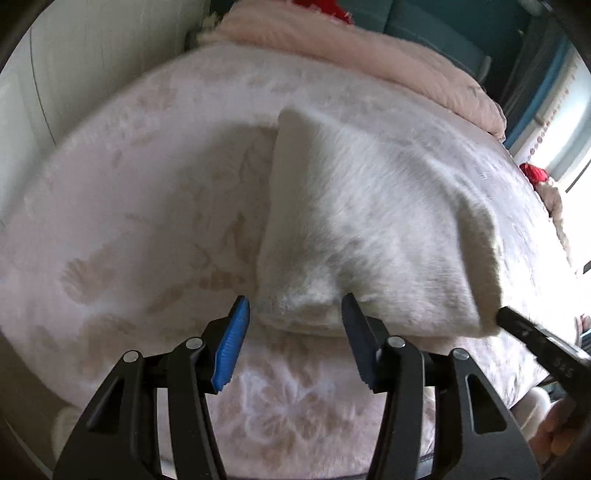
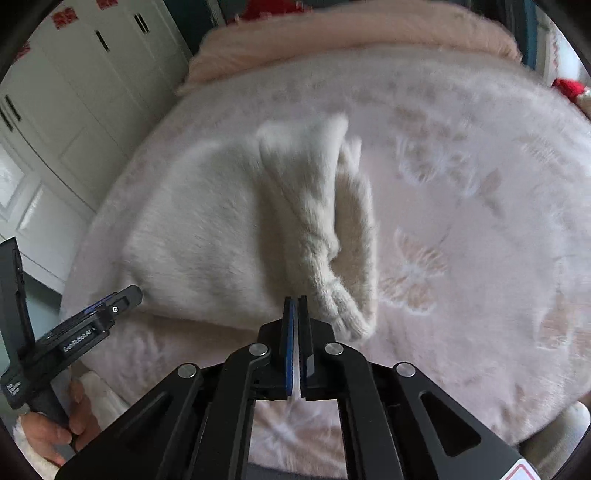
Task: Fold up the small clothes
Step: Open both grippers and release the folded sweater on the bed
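We see the sweater (image 2: 207, 229) on the bed (image 2: 461, 221); left gripper (image 1: 295, 314) jaws apart, right gripper (image 2: 296, 306) jaws together, nothing visibly between.

A pale pink bedspread (image 1: 129, 229) with a faint leaf and flower pattern fills most of both views. In the left wrist view a plush pink blanket (image 1: 332, 48) lies bunched along the bed's far edge from 12 to 2 o'clock, with a teal piece of furniture (image 1: 436, 33) behind it at 1 o'clock. A red item (image 1: 533, 173) sits at the bed's edge at 3 o'clock, near a bright window (image 1: 569, 155). In the right wrist view white wardrobe doors (image 2: 85, 85) with dark handles stand at 10 o'clock, small red decorations (image 2: 64, 16) stuck near their tops at 11 o'clock.
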`<state>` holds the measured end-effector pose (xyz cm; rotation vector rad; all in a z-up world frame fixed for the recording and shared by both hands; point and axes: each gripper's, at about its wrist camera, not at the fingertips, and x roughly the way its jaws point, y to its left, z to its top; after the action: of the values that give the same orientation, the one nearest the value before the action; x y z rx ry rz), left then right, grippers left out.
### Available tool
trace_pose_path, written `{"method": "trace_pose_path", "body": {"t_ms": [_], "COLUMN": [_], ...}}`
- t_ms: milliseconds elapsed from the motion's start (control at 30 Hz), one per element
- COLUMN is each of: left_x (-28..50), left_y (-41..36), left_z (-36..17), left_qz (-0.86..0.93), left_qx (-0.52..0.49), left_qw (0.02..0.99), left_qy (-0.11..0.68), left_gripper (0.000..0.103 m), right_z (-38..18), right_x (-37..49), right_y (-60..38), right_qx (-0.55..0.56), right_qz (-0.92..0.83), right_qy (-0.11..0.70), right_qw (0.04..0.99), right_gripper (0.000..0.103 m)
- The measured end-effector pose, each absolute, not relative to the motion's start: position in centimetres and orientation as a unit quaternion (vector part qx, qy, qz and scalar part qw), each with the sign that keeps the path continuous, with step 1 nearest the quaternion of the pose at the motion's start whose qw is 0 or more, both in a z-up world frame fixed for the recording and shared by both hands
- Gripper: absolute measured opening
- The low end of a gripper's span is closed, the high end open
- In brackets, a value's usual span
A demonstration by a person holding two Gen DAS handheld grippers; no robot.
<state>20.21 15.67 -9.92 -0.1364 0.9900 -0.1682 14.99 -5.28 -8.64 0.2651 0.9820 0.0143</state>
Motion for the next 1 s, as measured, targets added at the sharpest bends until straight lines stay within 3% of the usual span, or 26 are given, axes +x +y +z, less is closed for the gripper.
{"method": "trace_pose_path", "body": {"t_ms": [267, 333, 400, 633, 700, 767, 867, 900, 933, 1000], "left_x": [16.8, 16.4, 16.2, 16.8, 17.2, 17.6, 18.8, 19.1, 19.4, 19.8], "left_y": [13.2, 13.1, 13.3, 13.7, 13.8, 14.0, 14.8, 15.1, 15.4, 15.7], "left_z": [-7.2, -7.0, -6.6, -6.8, -7.3, -8.0, -9.8, -10.3, -10.8, -11.4], "left_qz": [-0.09, -0.088, -0.088, -0.078, -0.074, -0.071, -0.065, -0.062, -0.057, -0.05], "left_qx": [-0.026, -0.019, -0.017, -0.008, -0.003, -0.004, -0.024, -0.029, -0.032, -0.033], "left_qw": [0.888, 0.89, 0.891, 0.891, 0.889, 0.885, 0.871, 0.869, 0.866, 0.862], "left_qy": [0.451, 0.448, 0.445, 0.448, 0.452, 0.461, 0.486, 0.491, 0.496, 0.503], "left_gripper": [0.05, 0.05, 0.05, 0.05, 0.051, 0.055, 0.056, 0.056, 0.056, 0.056], "right_z": [-7.1, -7.0, -7.2, -9.0, -9.7, -10.4, -11.5, -11.6, -11.5, -9.2], "right_x": [12.2, 11.8, 11.9, 13.6, 14.5, 15.4, 17.3, 18.1, 18.6, 19.2], "right_y": [-5.0, -5.2, -6.1, -8.5, -8.6, -8.3, -7.4, -7.0, -6.6, -6.1], "right_qx": [0.119, 0.124, 0.136, 0.181, 0.194, 0.202, 0.201, 0.188, 0.178, 0.185], "right_qz": [-0.008, -0.013, -0.019, -0.028, -0.019, -0.011, -0.003, 0.0, 0.003, 0.026], "right_qy": [0.452, 0.451, 0.45, 0.47, 0.477, 0.483, 0.494, 0.497, 0.499, 0.478], "right_qw": [0.884, 0.884, 0.882, 0.863, 0.857, 0.852, 0.846, 0.847, 0.848, 0.858], "right_gripper": [0.009, 0.015, 0.033, 0.045, 0.052, 0.057, 0.053, 0.017, 0.011, 0.01]}}
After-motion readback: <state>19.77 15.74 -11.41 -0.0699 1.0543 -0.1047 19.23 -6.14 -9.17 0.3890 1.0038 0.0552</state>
